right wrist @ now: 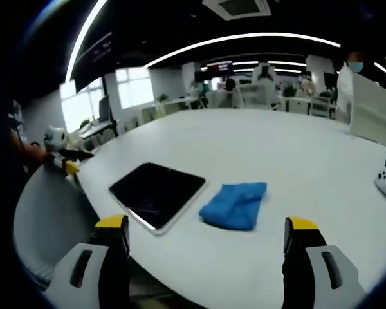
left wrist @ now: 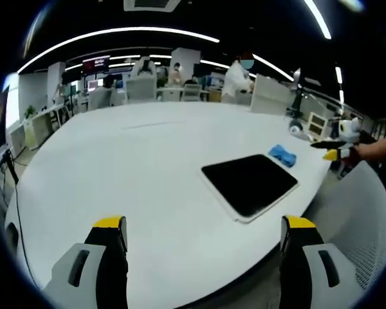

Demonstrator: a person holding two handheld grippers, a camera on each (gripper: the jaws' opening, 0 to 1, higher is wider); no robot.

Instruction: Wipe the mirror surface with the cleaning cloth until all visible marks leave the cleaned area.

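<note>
A dark mirror (right wrist: 157, 193) lies flat on the big white worktop (right wrist: 296, 161), near its edge. A blue cloth (right wrist: 235, 205) sits just beside the mirror, close but maybe not touching. The right gripper (right wrist: 206, 241) is spread wide and holds nothing. In the left gripper view, the left gripper (left wrist: 206, 238) is spread wide too, with the mirror (left wrist: 249, 183) and cloth (left wrist: 282, 154) further off.

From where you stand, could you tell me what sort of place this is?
Probably an open-plan office or lab. A large white table holds the mirror and blue cleaning cloth; behind it stand desks with chairs and a wall screen under long ceiling light strips.
</note>
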